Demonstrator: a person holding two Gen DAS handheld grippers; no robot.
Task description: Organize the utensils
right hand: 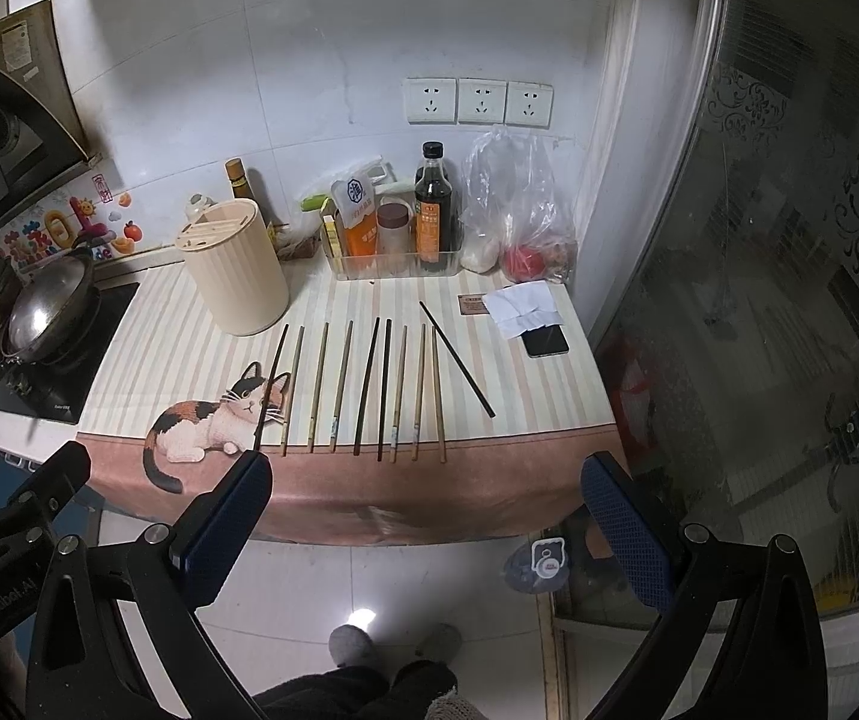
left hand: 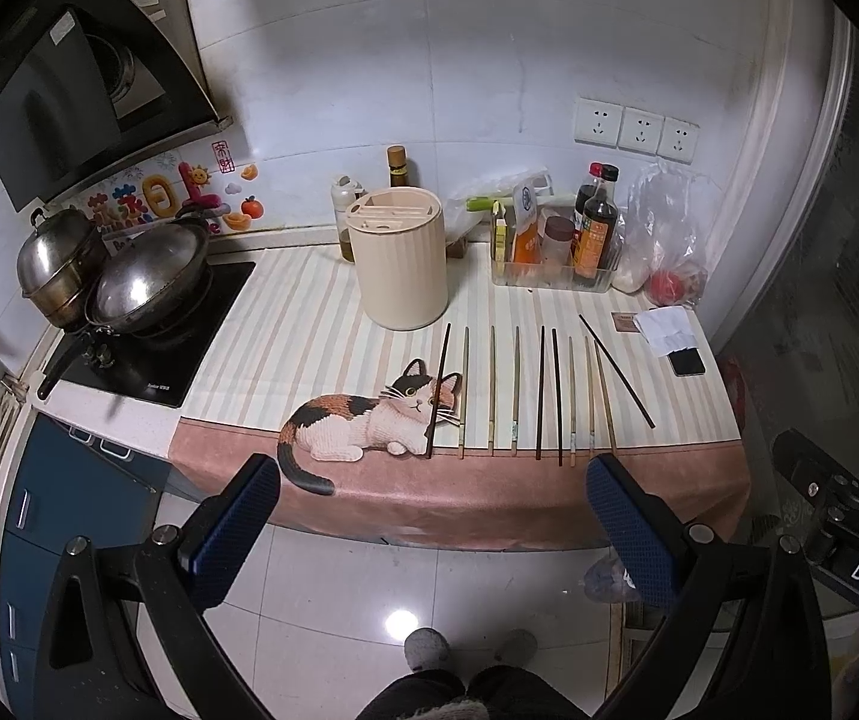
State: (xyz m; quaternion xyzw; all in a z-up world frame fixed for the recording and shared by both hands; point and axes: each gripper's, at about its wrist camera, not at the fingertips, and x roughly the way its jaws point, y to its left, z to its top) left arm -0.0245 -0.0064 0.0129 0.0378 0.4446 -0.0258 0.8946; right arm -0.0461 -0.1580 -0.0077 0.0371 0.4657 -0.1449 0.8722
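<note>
Both hand-held grippers hang over the floor in front of the tabletop (left hand: 549,300); the left hand-held gripper (left hand: 429,519) and the right hand-held gripper (right hand: 426,519) have their fingers wide apart and hold nothing. On the striped cloth (left hand: 285,348) with a cat picture stands a beige utensil holder (left hand: 399,261). Just beside it, ten chopsticks (left hand: 540,390) lie in a row, one dark chopstick (left hand: 616,371) slanted at the right.
</note>
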